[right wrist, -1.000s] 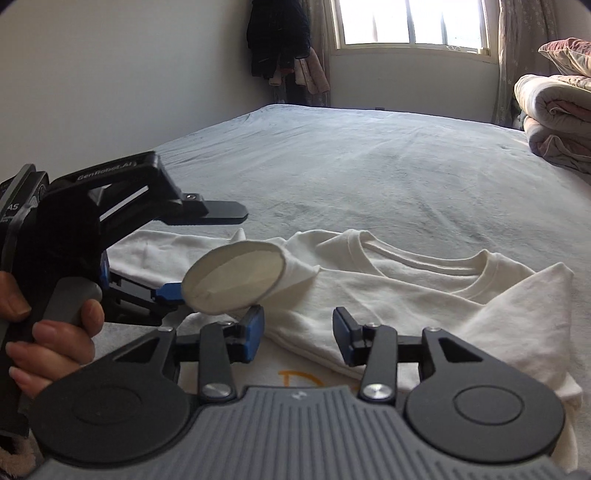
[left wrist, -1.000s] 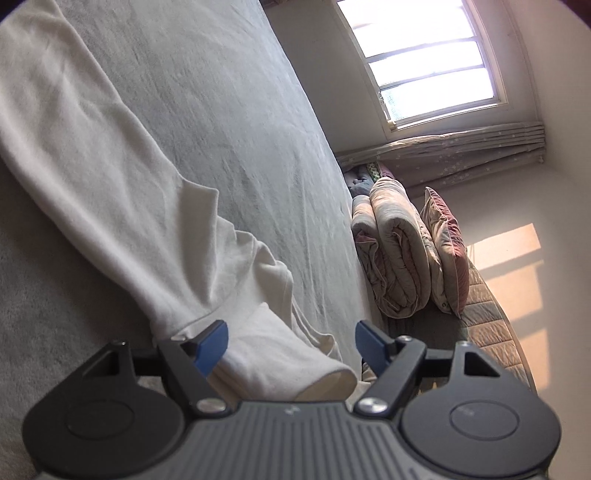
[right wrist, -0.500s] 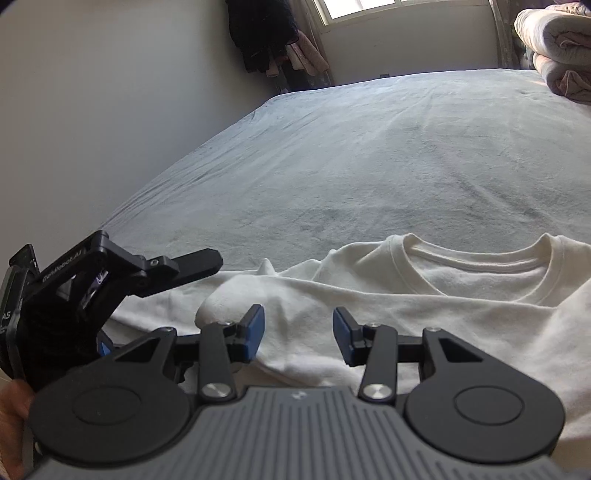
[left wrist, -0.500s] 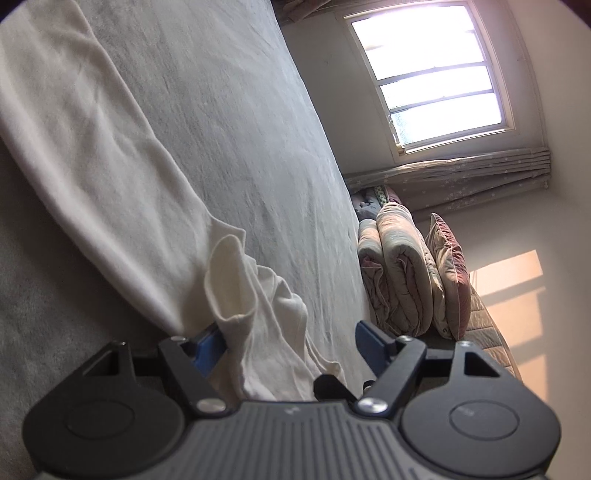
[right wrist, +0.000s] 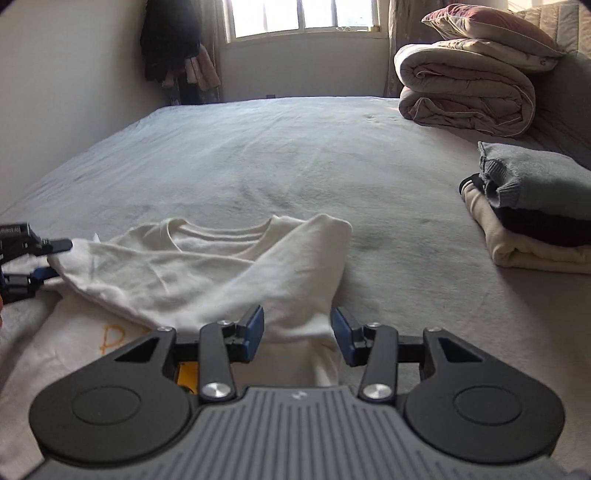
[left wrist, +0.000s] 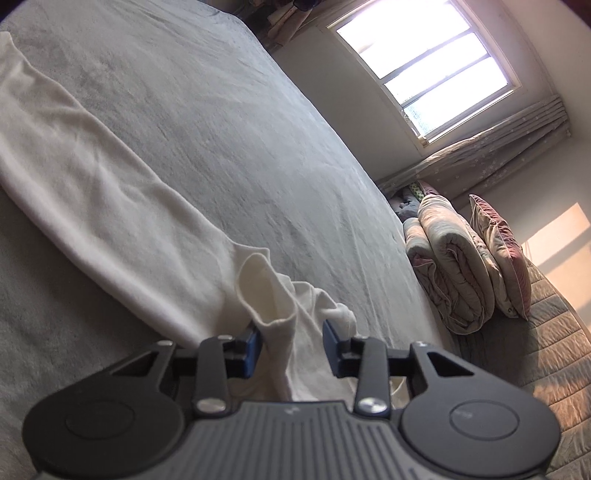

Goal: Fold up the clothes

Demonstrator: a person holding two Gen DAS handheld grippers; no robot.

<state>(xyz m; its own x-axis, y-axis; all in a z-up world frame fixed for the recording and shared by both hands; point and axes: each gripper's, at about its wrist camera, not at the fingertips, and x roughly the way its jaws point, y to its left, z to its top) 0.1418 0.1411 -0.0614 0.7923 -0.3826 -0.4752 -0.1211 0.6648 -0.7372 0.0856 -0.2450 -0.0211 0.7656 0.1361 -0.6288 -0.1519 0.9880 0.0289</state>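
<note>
Grey bed, window beyond.

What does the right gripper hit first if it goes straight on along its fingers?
Probably the folded-over sleeve of the cream shirt, already lying between the right gripper pads; beyond it only bare grey bedspread. Depth is uncertain.

one shirt, three folded garments

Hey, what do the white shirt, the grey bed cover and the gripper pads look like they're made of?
White shirt: soft knit, probably cotton jersey; matte, ribbed collar, drapes in loose folds. Grey bed cover: plush, fleece-like fabric; its nap shows brushed streaks. Blue pads on the right gripper: smooth and matte, likely rubber or plastic; can't tell which.
</note>
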